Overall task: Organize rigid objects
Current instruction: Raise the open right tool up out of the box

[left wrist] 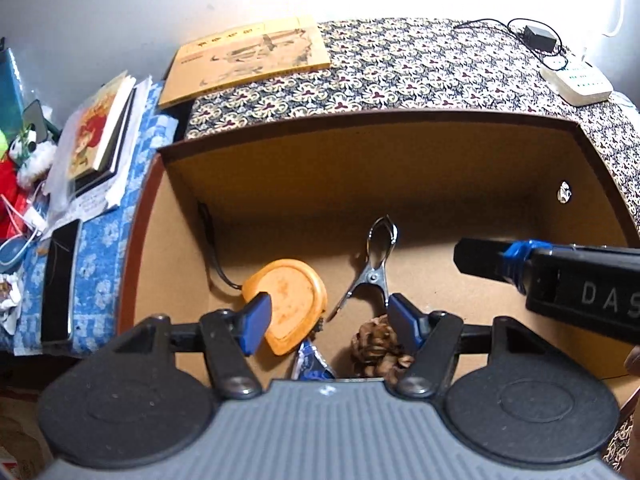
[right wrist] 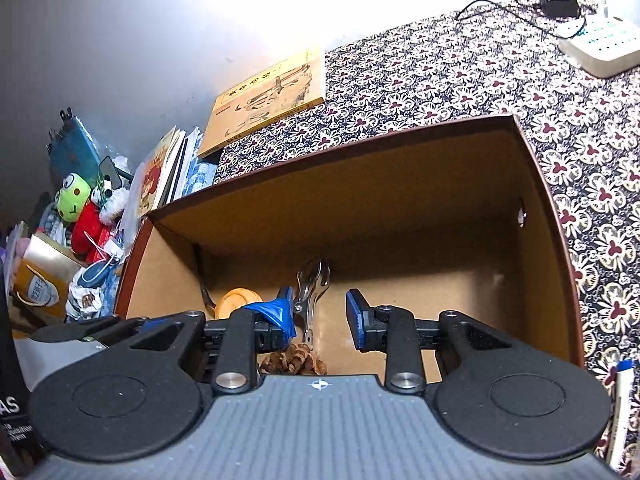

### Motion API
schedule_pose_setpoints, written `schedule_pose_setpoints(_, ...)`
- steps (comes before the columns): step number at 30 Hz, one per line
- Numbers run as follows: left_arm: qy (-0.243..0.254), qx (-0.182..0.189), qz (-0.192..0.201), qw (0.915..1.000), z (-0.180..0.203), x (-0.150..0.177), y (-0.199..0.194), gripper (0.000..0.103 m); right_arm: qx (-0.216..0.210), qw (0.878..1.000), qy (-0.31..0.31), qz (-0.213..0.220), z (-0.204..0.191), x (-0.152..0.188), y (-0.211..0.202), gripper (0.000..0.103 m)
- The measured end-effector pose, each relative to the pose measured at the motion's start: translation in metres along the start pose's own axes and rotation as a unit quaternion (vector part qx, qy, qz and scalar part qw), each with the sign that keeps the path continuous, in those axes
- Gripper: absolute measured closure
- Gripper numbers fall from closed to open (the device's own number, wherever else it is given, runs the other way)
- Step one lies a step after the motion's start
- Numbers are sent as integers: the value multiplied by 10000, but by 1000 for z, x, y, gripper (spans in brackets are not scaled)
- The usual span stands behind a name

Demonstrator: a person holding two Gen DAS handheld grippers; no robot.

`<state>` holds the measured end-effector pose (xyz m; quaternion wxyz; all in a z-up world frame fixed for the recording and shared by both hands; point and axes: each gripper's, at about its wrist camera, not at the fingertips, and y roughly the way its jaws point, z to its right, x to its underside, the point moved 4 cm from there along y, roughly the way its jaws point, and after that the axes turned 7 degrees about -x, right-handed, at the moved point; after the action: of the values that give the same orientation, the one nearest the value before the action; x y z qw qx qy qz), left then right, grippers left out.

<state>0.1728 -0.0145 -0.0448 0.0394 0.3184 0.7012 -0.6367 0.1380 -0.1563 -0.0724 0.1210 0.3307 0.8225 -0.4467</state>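
In box [left wrist: 400,184]: clip [left wrist: 370,268], orange lid [left wrist: 290,304], pinecone [left wrist: 374,346].

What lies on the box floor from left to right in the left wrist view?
Black cord → orange lid → metal clip; the right gripper reaches in at far right.

**What I count in and around the box**

I count one cardboard box [left wrist: 400,168]. Inside it I see four things: one orange oval lid [left wrist: 290,304], one metal clip [left wrist: 372,264], one pine cone [left wrist: 378,346] and one blue-and-white wrapper [left wrist: 310,362], only partly visible. Behind the box I count one yellow book [left wrist: 248,58], one white power strip [left wrist: 578,80] and one black adapter [left wrist: 540,38]. To the side lie one stack of booklets [left wrist: 100,136], one dark phone [left wrist: 60,280] and two soft toys [right wrist: 86,208]. I hold two grippers, left [left wrist: 330,320] and right [right wrist: 320,316].
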Motion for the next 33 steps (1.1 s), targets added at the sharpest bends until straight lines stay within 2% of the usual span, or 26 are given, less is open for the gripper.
schedule_pose_setpoints(13,-131,-351,211,9991,-5,18,-33,33,270,9988,-411,69,-20,15,-22,90)
schedule_pose_setpoints(21,-267,-526,362,9976,-5,31,-56,33,309,9974,-633,159,-29,26,-45,90)
schedule_pose_setpoints(33,-547,-827,386,9943,2,56,-86,33,255,9948,-976,128,-36,44,-73,89)
